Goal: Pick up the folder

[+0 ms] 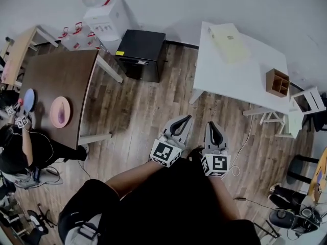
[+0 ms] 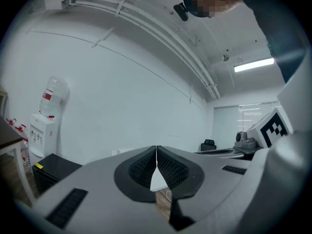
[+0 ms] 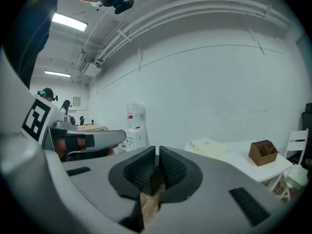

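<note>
Your head camera: high, looks steeply down on brown plank floor [image 1: 153,106]. Your gripper cameras: low, level, facing white wall [image 2: 122,106]. All three share white water dispenser [image 1: 104,19].

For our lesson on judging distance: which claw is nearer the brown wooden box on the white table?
Right. The right claw is below and left of the brown wooden box; the left claw is farther left still.

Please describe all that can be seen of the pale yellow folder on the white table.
The pale yellow folder is a flat, closed rectangle, thick like a box file, with a small mark on top. It lies flat near the far end of the white table, touching only the table.
</note>
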### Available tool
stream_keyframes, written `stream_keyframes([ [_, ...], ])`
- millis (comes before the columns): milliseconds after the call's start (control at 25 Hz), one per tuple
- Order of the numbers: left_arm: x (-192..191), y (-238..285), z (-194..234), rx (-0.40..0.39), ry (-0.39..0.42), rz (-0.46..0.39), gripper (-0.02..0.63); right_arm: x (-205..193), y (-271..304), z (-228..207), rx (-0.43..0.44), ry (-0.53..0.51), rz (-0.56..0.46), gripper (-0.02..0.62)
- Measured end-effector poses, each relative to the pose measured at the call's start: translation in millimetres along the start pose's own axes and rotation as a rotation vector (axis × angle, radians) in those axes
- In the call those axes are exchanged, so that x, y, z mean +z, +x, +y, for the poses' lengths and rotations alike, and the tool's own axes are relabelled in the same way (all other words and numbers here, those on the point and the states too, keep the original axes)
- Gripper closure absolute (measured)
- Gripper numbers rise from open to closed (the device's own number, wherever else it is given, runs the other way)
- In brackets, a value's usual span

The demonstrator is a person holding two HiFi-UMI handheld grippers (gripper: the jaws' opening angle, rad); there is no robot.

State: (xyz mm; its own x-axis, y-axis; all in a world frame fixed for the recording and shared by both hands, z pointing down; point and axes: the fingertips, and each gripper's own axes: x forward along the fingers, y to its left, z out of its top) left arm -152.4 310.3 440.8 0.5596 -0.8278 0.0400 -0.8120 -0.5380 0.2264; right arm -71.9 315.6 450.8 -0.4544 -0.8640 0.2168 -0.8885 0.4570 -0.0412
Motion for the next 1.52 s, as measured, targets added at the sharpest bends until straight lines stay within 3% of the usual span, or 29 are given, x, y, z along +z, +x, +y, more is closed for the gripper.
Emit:
stream_keyframes([
  [240,-17.9,2.1,6.6,-0.011,-0.011,0.02,0.591,-4.9,11.7,-3.4,-0.016,-0.003,0.012,0.557],
  [720,-15.6,18.1,43.6,0.058,0.03,0.037,0.591,-7.4,62.8,-3.5,0.059,0.026,-0.016,0.557],
  [880,-15.0,49.0,51.5,0.04,0.061,0.067,0.591,-0.7,86.5,-31.6,0.031,0.06,-0.035,0.557],
  [1200,-18.3,153.2,58.7,-0.069,0.076,0.129,0.591,12.0,141.3,-116.2,-0.053,0.113,-0.048,0.557],
  [1520,-15.9,266.9,80.3,-0.091,0.006,0.148,0.591,30.1,188.9,-214.2,-0.13,0.124,-0.033,0.557],
])
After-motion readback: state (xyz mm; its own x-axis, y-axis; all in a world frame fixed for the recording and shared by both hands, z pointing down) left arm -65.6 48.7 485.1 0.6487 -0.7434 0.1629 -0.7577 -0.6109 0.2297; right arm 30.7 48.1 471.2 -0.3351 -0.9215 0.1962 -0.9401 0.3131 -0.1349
